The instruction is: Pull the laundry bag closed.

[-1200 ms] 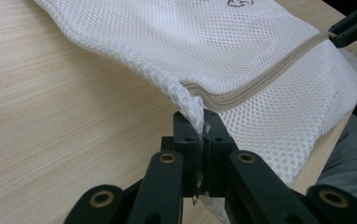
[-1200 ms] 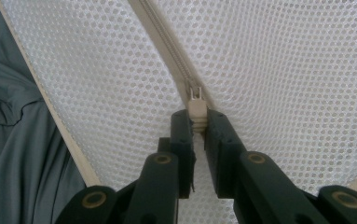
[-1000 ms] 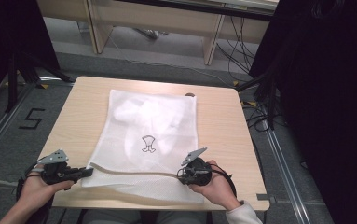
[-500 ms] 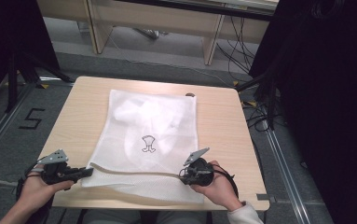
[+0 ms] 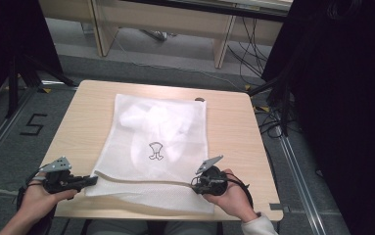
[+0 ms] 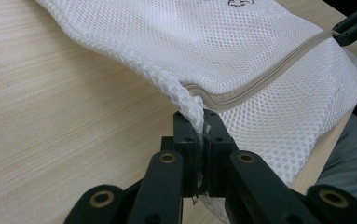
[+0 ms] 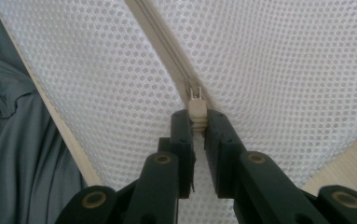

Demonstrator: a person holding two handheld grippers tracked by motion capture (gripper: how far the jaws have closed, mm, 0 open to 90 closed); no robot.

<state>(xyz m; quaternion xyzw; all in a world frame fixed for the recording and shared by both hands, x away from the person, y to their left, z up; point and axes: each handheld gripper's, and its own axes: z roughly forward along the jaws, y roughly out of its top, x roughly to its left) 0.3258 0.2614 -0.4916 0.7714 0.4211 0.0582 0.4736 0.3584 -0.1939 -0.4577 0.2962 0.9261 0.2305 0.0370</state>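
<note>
A white mesh laundry bag (image 5: 126, 147) lies flat on the wooden table (image 5: 229, 132), with pale cloth bunched inside it (image 5: 151, 120). A beige zipper (image 5: 141, 179) runs across its near end. My left gripper (image 5: 93, 180) is shut on the bag's near-left corner; in the left gripper view its jaws pinch the mesh (image 6: 241, 46) at the zipper's end (image 6: 260, 79). My right gripper (image 5: 193, 183) is shut on the zipper pull (image 7: 195, 109), and the zipper (image 7: 162, 42) runs away from it. The left gripper view also shows the right gripper (image 6: 353, 25) at the zipper's far end.
A small dark emblem (image 5: 155, 151) marks the bag's middle. A pale desk (image 5: 175, 19) stands beyond the table, with cables (image 5: 273, 122) on the floor at the right. The person's grey trousers (image 7: 17, 140) lie under the table's near edge.
My right gripper has crept slightly to the right along the zipper with the pull in it. The left gripper has stayed in place on the corner.
</note>
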